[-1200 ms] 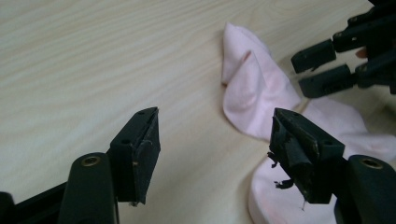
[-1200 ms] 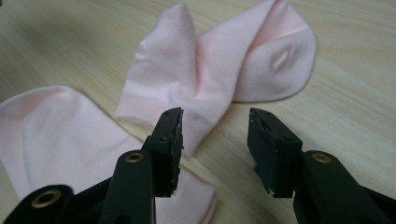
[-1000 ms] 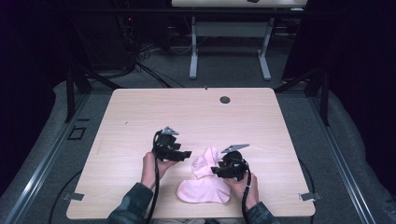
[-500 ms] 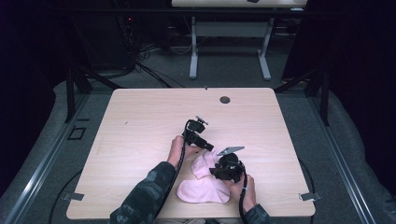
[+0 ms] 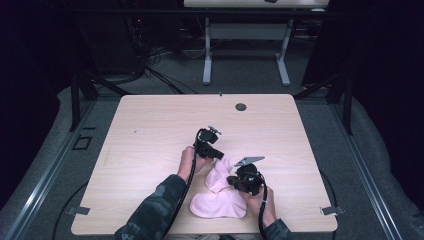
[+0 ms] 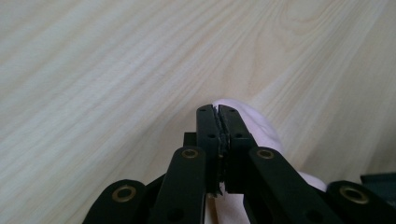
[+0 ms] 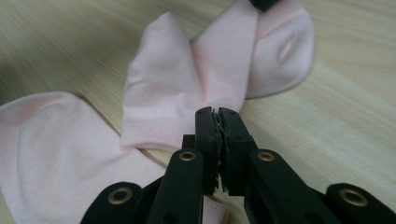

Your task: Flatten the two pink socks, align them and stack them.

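A pink sock [image 5: 220, 173] lies bent on the wooden table [image 5: 150, 130], its lower part spread toward the front edge [image 5: 217, 206]. My left gripper [image 5: 220, 156] is at the sock's far end. Its jaws have just been closing and now pinch the pink tip [image 6: 261, 127], with a sliver of pale cloth showing in the gap; left gripper [image 6: 217, 110]. My right gripper [image 5: 231, 180] sits at the sock's middle. Its jaws have also just been closing and are shut on the folded edge [image 7: 173, 93]; right gripper [image 7: 217, 113]. Both hands rest on the table.
A dark round grommet [image 5: 241, 106] sits near the table's far edge. Bare wood stretches to the left and right of the sock. Beyond the table stand a white-legged table frame [image 5: 207, 55] and loose cables on the grey floor.
My left hand swung right from the table's middle to the sock's far end and its jaws closed there. The right gripper stayed put and closed on the sock.
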Demonstrator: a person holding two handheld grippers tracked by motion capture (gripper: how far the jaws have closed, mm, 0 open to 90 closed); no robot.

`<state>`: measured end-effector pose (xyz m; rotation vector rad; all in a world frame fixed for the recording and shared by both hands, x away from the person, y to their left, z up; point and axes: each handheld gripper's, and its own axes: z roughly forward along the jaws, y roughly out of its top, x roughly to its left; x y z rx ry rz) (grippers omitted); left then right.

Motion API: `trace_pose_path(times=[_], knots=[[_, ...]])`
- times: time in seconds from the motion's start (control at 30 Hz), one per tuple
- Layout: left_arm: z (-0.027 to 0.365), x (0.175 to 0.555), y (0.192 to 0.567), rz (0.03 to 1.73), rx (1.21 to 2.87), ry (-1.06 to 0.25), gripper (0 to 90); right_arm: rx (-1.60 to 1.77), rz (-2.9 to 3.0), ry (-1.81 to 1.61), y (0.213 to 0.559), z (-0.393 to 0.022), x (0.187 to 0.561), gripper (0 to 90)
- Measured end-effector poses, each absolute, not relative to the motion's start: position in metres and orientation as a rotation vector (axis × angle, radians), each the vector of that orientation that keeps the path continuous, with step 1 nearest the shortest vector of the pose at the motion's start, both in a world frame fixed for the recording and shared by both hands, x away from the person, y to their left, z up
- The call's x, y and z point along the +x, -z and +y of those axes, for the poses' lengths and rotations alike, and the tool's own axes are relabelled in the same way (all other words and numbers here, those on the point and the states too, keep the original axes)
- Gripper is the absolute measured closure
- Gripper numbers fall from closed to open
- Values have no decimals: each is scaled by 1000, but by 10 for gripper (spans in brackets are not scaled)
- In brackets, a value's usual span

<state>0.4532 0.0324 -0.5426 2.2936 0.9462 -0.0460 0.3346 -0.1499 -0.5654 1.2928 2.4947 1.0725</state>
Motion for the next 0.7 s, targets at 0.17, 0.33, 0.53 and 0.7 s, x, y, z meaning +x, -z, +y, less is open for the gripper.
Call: trace_pose_path(times=[0.17, 0.33, 0.53, 0.7], knots=[[52, 435, 516, 983, 2240, -16, 877, 1260, 2437, -1097, 545, -159, 334, 872], [61, 421, 507, 1001, 2229, -14, 866, 1233, 2432, -1062, 531, -168, 345, 873], [70, 423, 514, 1042, 2209, 24, 648, 1166, 2500, -907, 535, -171, 371, 865], [80, 425, 514, 994, 2202, 1, 510, 1195, 2513, -859, 544, -178, 384, 719]])
